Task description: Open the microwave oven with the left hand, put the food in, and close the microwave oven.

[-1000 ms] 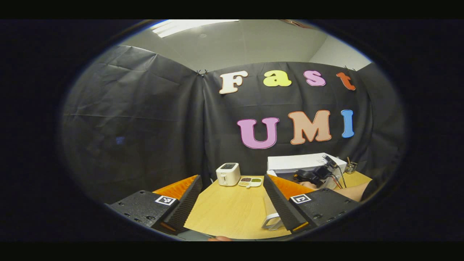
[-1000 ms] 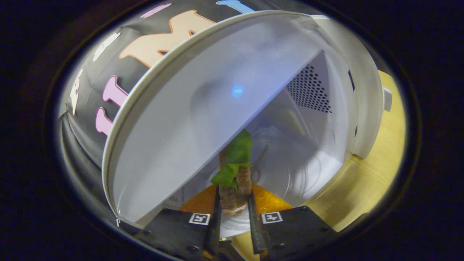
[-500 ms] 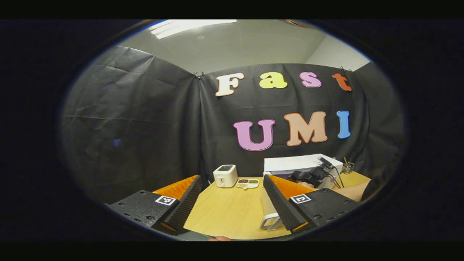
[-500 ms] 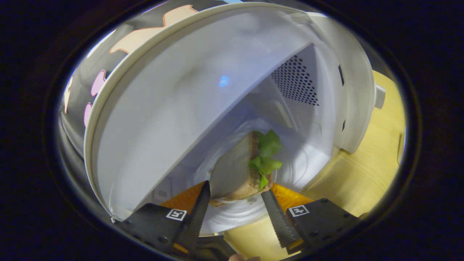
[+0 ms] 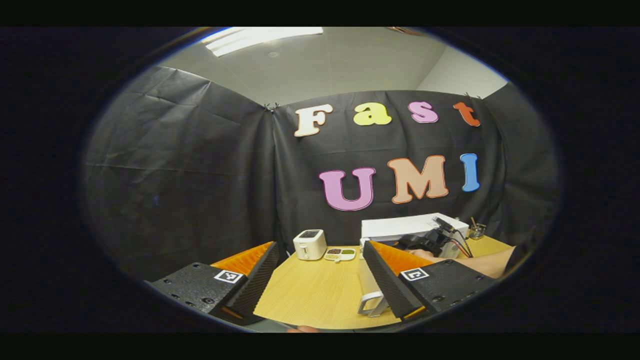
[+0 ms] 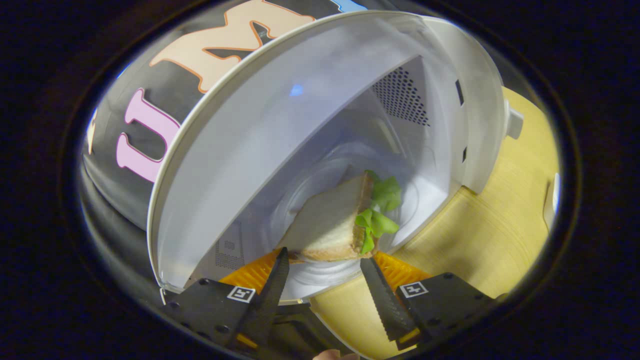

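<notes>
— One sandwich, flat on the glass turntable inside the microwave. Long side slanting from near left to far right, lettuce edge on the right.

— Which way from the jaws?

— Straight ahead of the right gripper, just past the fingertips. Jaws spread, gripping nothing; cannot tell whether the tips brush the bread.

— Nearer hand for the door?

— Left gripper, probably. Jaws wide apart, empty, hanging over the table. Door standing on edge just right of its right finger, handle low and near. Needs the right gripper clear of the opening before any swing to the far right.

— Anything readable?

— No brand or label legible. Square coded markers on the fingers. Far off, toaster and small divided dish, no writing made out.
</notes>
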`<state>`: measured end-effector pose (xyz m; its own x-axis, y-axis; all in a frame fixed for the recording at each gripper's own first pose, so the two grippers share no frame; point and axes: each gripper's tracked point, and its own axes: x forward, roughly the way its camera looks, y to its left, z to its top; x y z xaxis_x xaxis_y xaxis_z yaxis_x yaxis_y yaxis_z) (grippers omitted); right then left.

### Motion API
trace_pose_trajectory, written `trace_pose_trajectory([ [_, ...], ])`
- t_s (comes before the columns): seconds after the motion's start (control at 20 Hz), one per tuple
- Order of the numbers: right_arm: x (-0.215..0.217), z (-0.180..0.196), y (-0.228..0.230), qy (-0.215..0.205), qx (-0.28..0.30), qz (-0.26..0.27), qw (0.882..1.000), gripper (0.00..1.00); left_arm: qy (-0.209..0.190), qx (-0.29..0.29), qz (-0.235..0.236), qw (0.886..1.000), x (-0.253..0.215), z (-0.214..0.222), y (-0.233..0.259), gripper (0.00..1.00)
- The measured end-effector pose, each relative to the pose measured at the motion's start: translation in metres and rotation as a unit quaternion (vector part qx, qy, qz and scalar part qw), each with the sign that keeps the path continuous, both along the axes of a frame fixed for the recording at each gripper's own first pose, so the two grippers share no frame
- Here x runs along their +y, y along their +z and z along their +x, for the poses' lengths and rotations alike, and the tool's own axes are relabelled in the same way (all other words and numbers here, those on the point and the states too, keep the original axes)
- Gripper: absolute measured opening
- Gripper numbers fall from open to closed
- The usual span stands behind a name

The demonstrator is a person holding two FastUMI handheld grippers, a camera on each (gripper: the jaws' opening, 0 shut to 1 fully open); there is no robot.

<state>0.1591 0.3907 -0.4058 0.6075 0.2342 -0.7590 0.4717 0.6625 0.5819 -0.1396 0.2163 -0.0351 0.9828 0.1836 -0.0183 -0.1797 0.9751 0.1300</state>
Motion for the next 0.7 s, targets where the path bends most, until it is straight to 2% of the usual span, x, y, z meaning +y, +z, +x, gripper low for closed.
trace_pose_trajectory([
  [0.05,0.001,-0.004,0.0,-0.002,0.015,0.011,1.0,0.88,0.0,-0.003,0.001,1.0,-0.001,-0.001,0.002,0.99],
  [0.2,0.005,-0.012,-0.002,0.011,0.04,0.033,0.999,0.89,-0.002,-0.005,0.002,1.0,-0.003,-0.002,0.002,0.98],
  [0.25,0.009,-0.016,-0.002,0.017,0.048,0.04,0.998,0.77,-0.002,-0.006,0.002,1.0,-0.004,-0.003,0.004,0.98],
  [0.3,0.011,-0.021,-0.001,0.025,0.056,0.049,0.997,0.89,-0.003,-0.008,0.001,1.0,-0.004,-0.004,0.005,0.98],
  [0.45,0.014,-0.028,-0.001,0.034,0.065,0.063,0.995,0.89,-0.006,-0.009,0.002,1.0,-0.007,-0.003,0.006,0.98],
  [0.7,0.009,-0.033,0.007,0.047,0.047,0.056,0.996,0.89,-0.01,-0.01,-0.001,1.0,-0.008,-0.004,0.005,1.0],
])
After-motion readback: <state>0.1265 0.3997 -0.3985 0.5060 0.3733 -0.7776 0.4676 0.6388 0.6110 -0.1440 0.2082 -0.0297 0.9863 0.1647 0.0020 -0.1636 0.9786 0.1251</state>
